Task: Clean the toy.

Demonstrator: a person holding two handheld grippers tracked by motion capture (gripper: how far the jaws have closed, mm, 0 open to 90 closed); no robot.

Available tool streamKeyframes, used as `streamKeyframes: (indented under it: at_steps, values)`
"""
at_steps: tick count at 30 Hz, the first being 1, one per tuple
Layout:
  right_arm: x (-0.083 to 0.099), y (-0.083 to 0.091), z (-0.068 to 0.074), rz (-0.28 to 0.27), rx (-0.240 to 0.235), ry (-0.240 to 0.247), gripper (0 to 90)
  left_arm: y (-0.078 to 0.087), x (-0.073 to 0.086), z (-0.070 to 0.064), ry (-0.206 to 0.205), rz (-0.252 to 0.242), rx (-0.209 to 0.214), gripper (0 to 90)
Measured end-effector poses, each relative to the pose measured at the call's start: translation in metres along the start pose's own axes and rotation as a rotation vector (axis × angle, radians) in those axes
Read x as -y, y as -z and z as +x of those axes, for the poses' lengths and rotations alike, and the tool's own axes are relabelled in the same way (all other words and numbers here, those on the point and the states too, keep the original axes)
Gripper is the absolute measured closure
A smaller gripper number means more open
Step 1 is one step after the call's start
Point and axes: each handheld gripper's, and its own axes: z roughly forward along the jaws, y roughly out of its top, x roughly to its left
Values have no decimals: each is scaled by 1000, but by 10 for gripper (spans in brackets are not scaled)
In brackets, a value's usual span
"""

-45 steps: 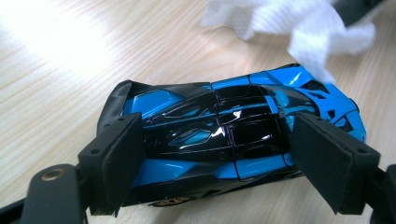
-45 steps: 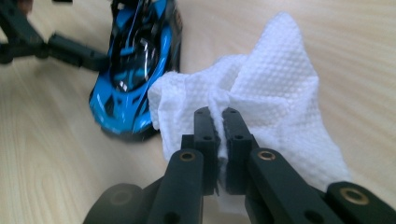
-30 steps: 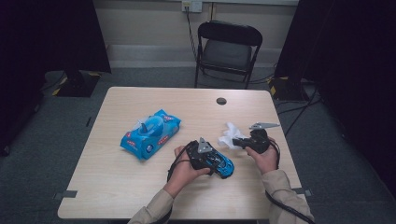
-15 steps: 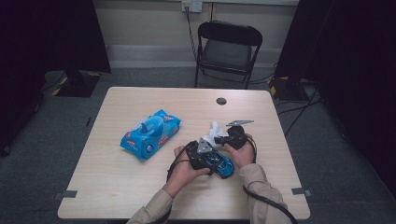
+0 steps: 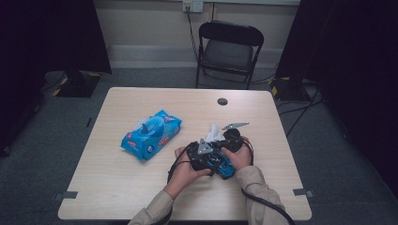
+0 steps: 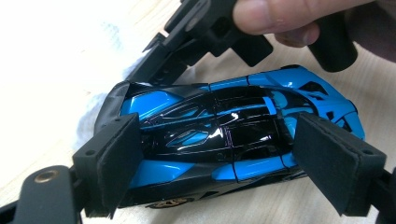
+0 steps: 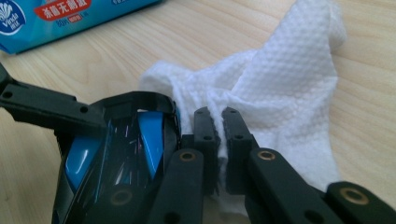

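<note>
A: Gripping the car [image 6: 233, 140] across its width, my left gripper [image 6: 219, 163] has a pad on each flank. Its long axis runs left to right in the left gripper view; I can't tell nose from tail.

B: And the right?

A: My right gripper [image 7: 219, 135] is clenched on the wipe [image 7: 275, 88], touching the car's end. The high view shows both near the table's [image 5: 117, 197] near right, the pack [image 5: 151, 134] lying left, apart.
</note>
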Motion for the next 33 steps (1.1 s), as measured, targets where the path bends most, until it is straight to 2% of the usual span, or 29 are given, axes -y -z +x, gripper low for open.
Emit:
streamKeyframes:
  at_steps: [16,33]
  values:
    - [8,14,-5,40,-25,45,868,0,0,0,7,-1,-4,167]
    - [27,35,-11,42,-69,47,868,0,-1,0,8,6,-7,166]
